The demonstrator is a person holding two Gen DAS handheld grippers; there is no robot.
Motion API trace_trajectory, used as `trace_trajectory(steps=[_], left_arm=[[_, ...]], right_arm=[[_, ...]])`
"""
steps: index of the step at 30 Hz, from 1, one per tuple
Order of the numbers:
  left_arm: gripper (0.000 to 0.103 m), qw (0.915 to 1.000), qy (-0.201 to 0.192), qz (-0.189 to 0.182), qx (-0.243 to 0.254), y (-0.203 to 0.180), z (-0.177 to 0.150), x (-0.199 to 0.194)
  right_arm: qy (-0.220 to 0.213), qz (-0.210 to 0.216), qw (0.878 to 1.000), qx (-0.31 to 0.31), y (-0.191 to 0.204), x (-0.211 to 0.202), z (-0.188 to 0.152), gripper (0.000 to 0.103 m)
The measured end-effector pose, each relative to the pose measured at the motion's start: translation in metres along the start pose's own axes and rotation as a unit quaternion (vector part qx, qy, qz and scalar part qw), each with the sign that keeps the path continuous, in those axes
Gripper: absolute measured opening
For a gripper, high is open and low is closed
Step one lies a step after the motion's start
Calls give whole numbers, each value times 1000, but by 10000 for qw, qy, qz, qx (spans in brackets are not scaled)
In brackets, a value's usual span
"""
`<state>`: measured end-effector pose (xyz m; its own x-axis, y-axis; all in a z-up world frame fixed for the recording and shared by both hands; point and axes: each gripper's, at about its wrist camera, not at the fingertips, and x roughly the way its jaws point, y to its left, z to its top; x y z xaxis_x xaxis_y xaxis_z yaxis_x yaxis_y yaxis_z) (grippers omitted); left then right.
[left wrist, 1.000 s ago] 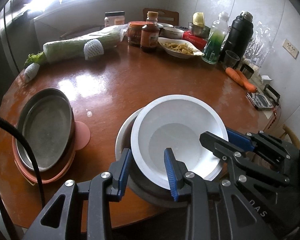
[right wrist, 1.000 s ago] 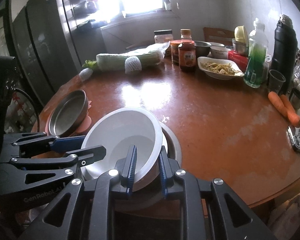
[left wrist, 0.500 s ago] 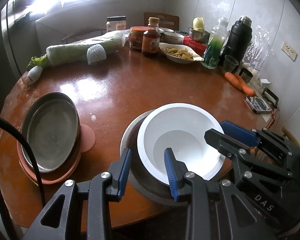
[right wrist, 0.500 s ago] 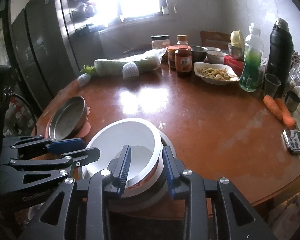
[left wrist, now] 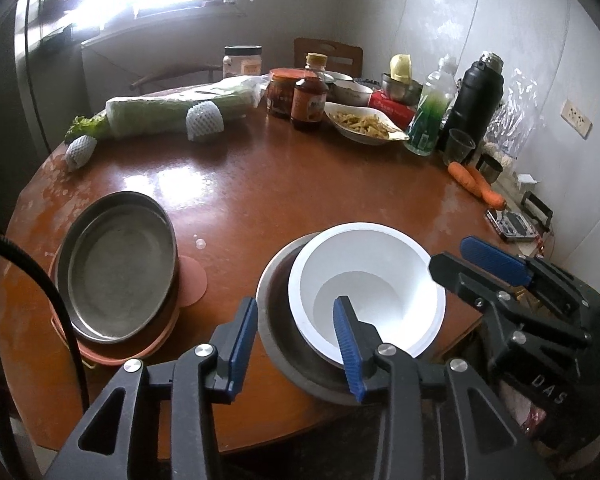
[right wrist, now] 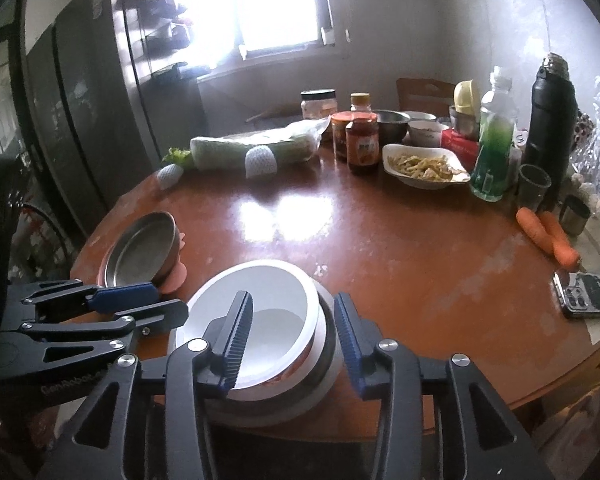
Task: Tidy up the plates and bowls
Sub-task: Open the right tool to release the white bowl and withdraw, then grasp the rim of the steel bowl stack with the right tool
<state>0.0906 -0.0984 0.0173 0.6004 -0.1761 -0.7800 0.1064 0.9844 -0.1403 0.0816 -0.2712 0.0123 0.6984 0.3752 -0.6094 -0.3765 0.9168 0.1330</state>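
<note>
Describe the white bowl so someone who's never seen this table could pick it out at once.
On the round wooden table, look at the near edge, between the two grippers. There a white bowl sits nested inside a wider steel bowl. It is the only plain white, empty bowl; the steel pan to its left is grey and sits on a pink plate.

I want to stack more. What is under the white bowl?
The white bowl sits inside a wider metal bowl. In the right wrist view a reddish edge peeks between them; the rest underneath is covered.
</note>
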Motion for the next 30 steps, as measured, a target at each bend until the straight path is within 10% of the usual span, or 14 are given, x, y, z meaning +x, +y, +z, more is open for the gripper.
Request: trace_trajectory(steps=[30], left_arm=[[51, 9983, 337, -253, -413, 16, -2, 34]], right_arm=[[574, 69, 9976, 369, -19, 35, -16, 54]])
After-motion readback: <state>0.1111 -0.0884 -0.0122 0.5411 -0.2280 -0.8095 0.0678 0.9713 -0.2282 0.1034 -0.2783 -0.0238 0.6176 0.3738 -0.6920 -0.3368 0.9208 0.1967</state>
